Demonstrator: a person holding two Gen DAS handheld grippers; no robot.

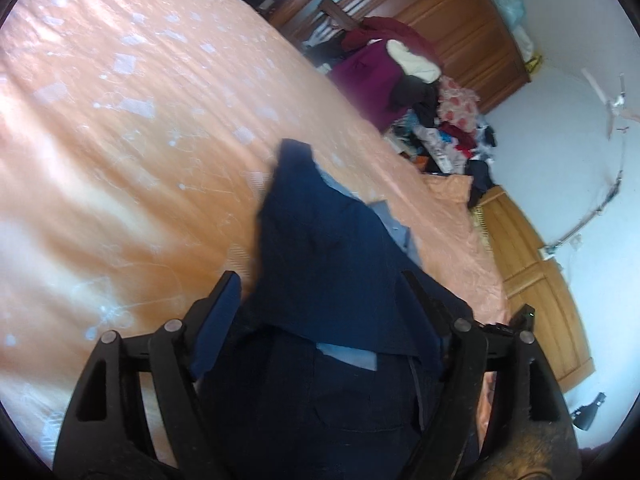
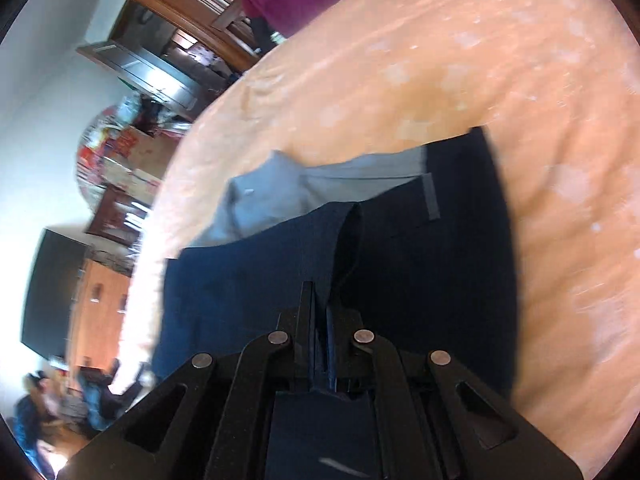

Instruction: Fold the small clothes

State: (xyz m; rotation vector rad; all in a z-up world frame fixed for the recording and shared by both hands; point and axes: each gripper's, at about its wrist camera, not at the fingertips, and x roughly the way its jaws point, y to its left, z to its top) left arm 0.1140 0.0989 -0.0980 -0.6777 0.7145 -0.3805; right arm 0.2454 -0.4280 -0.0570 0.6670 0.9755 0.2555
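A small dark navy garment with a pale blue-grey lining lies on the orange bed cover. In the left wrist view part of it stands raised in a peak. My left gripper is open wide, its fingers on either side of the navy cloth, and the pads do not press on it. In the right wrist view my right gripper is shut on a raised fold of the navy garment, which spreads out flat ahead of it.
A heap of mixed clothes lies at the far corner of the bed, before a wooden wardrobe. A wooden bed end runs along the right. Cluttered shelves and a dark screen stand beyond the bed's left edge.
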